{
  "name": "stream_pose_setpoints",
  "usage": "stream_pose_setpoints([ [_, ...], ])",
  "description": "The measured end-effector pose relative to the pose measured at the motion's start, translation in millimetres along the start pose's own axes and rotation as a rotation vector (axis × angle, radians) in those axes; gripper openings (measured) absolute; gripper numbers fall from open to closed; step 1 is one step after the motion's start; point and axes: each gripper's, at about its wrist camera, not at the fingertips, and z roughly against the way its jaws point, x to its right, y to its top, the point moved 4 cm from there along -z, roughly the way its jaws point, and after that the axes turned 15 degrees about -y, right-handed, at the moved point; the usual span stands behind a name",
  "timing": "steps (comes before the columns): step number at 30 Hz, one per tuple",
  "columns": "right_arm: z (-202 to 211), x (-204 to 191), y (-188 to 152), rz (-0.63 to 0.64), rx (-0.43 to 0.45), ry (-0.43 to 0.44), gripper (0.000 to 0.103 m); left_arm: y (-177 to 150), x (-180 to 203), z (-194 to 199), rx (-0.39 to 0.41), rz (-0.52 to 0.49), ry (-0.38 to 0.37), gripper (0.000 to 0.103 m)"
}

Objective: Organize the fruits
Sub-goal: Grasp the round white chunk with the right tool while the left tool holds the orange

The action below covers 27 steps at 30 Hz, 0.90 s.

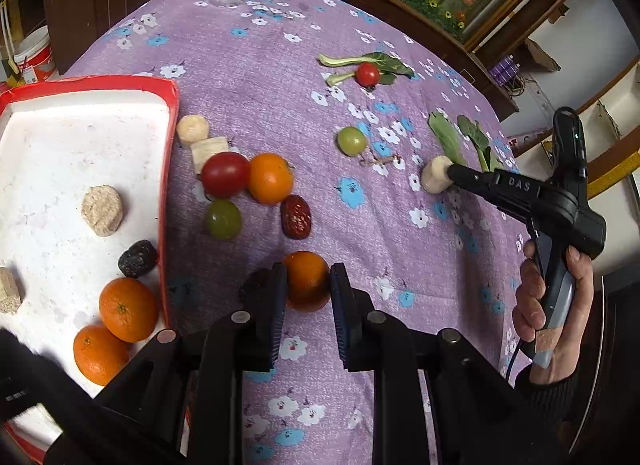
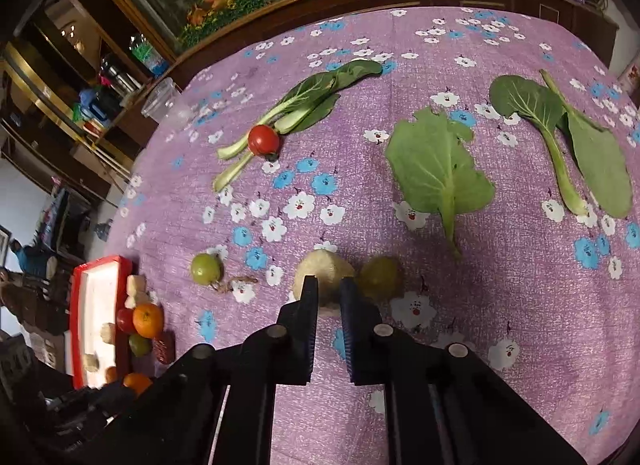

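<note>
Here, red-rimmed tray (image 1: 170, 137) left of the left hand-held gripper (image 1: 308, 285), already gathering oranges. Clamped on an orange (image 1: 306, 279), probably tray-bound. Far side of that fruit hidden behind the pads. Further right, right hand-held gripper (image 2: 329, 297) pinched on a pale chunk (image 2: 320, 271) resting on the tabletop (image 2: 480, 285); green grape (image 2: 380, 275) just beyond, shadowed.

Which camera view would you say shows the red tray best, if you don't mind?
The left wrist view: the red tray fills its left side, contents clear. In the right wrist view the tray is small, distorted at the left edge.
</note>
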Motion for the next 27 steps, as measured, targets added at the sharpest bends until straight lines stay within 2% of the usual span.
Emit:
stream_pose_setpoints([
  [2,1.3,-1.2,0.5,-0.006,0.003,0.02,0.031,-1.0,1.3,0.8,0.003,0.0,-0.005,0.018],
  [3,1.3,-1.8,0.9,-0.012,0.003,0.034,0.05,-1.3,2.0,1.1,0.003,-0.002,-0.006,0.018],
  [4,1.4,-3.4,1.7,-0.019,0.009,0.044,0.057,-1.6,2.9,1.3,0.003,-0.005,-0.006,0.018],
  [8,-5.2,-11.8,4.4,0.007,0.019,0.003,0.055,-2.7,3.4,2.8,0.006,-0.004,-0.012,0.018],
  [10,-4.6,-18.0,3.7,0.038,0.036,-0.049,0.052,-3.1,1.7,4.2,0.009,0.009,-0.03,0.018],
  [15,-5.4,-26.4,-3.7,0.079,0.066,-0.128,0.052,-5.2,-1.0,4.1,0.006,0.019,-0.041,0.018],
  [18,-6.3,-30.1,-8.7,0.106,0.101,-0.209,0.033,-6.2,1.0,3.5,0.004,0.017,-0.045,0.018],
  [19,-6.1,-32.0,-10.9,0.122,0.123,-0.231,0.033,-6.4,1.8,3.7,0.002,0.015,-0.044,0.018],
  [23,-2.2,-31.2,-14.1,0.13,0.142,-0.216,0.032,-10.5,4.2,6.6,0.001,0.013,-0.046,0.018],
  [25,2.8,-27.7,-15.2,0.104,0.129,-0.111,0.032,-11.8,4.6,7.3,0.007,0.01,-0.034,0.018],
  [27,9.9,-27.5,-16.4,0.09,0.123,-0.042,0.032,-12.9,5.2,6.3,0.004,0.009,-0.022,0.018],
])
